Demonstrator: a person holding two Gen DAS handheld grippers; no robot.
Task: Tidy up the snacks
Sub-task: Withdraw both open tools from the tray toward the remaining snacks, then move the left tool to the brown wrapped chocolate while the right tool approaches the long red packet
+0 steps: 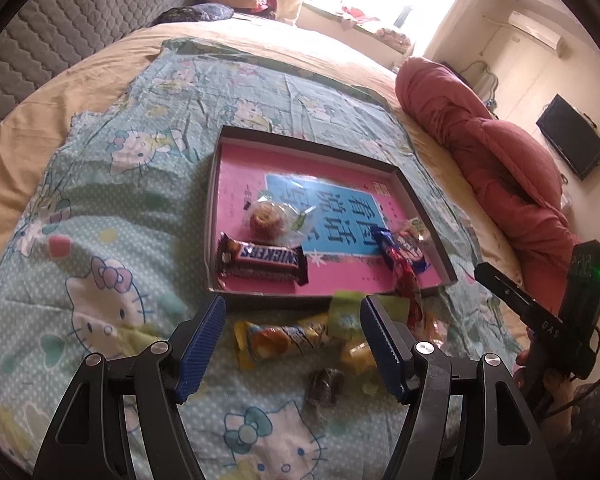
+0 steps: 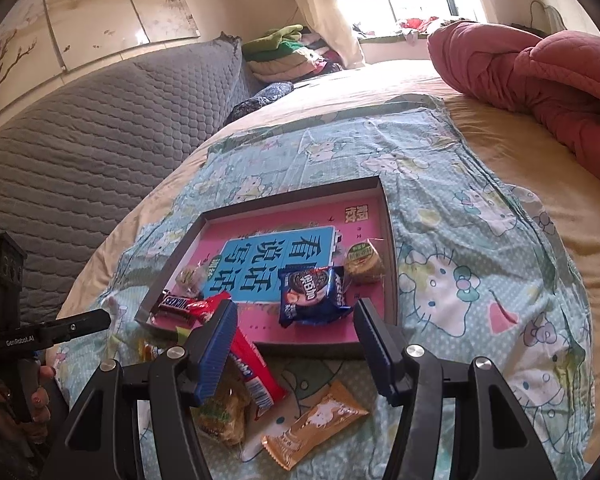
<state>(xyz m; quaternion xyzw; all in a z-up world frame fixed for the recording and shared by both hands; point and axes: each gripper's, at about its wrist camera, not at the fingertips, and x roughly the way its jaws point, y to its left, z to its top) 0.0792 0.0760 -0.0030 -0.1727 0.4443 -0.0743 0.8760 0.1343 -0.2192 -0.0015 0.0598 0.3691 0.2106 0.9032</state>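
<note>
a: bedding first: pale green cartoon-cat printed sheet (image 1: 112,216) spread over the bed, everything else lying on it.

b: next down?

a: shallow dark-rimmed cardboard box lid with pink printed floor (image 2: 386,216), open side up. inside it: brown snickers bar (image 1: 262,261) at the near edge, blue oreo packet (image 2: 312,292), round pastry in clear wrap (image 1: 266,218), small round green-labelled biscuit pack (image 2: 364,266) against the far wall.

b: and what's not yet in the box?

a: loose snacks on the sheet, just outside the near rim. long red biscuit packet (image 2: 256,372) tilted, one end over the rim; yellow and orange wrapped bar (image 1: 284,338); tan foil sachet (image 2: 314,430); crinkly green-printed noodle-type pack (image 2: 220,416); small dark foil sweet (image 1: 326,386).

b: tongs?

a: left gripper (image 1: 292,340) released, blue pads apart, hovering over the yellow bar, touching nothing. right gripper (image 2: 296,344) also parted and empty; the red packet sits beside its left pad, seemingly behind it and not pinched.

b: handling notes?

a: all items look light. film wrappers likely slippery and crackly, contents brittle, so a gentle squeeze. bars are stiff enough to take across the middle of the short width. sachet lies flat, probably best caught by a crimped end. soft sheet will give underneath, so pads may snag fabric.
</note>
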